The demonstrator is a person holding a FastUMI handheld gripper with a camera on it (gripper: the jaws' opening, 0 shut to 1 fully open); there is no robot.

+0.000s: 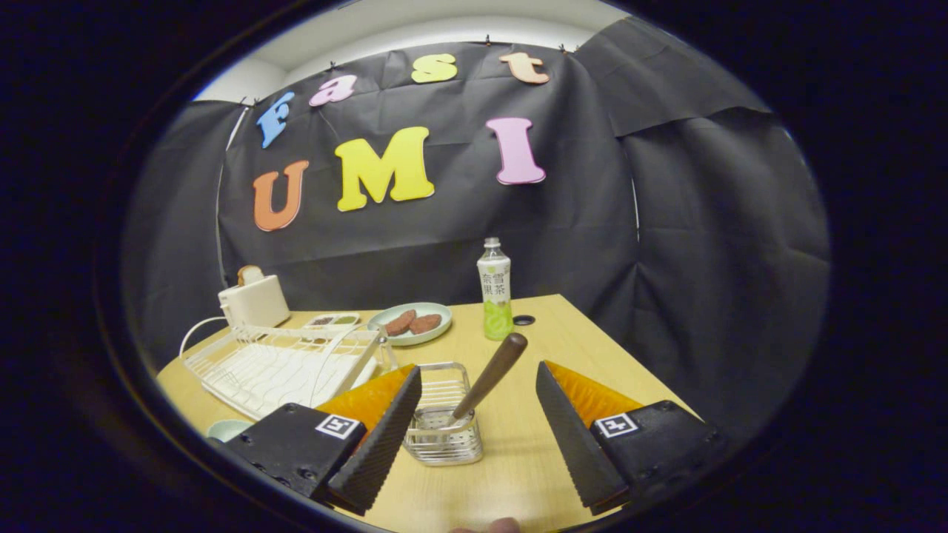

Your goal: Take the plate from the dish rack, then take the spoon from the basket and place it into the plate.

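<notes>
**Spoon in basket, gripper wide open**

The spoon stands tilted in the clear wire basket, its brown handle leaning right. The basket sits on the wooden table between the fingers of the gripper, whose jaws are spread wide, holding nothing. A white dish rack lies beyond the left finger. Farther back stand a plate with patties, a bottle and a toaster.

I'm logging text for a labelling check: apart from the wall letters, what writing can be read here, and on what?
Bottle label: printed characters, too small to read reliably.
Square markers on the hand-held gripper: black-and-white patterns, no words.
The hand-held gripper is open, its fingers either side of the basket and spoon; neither bears text.
</notes>
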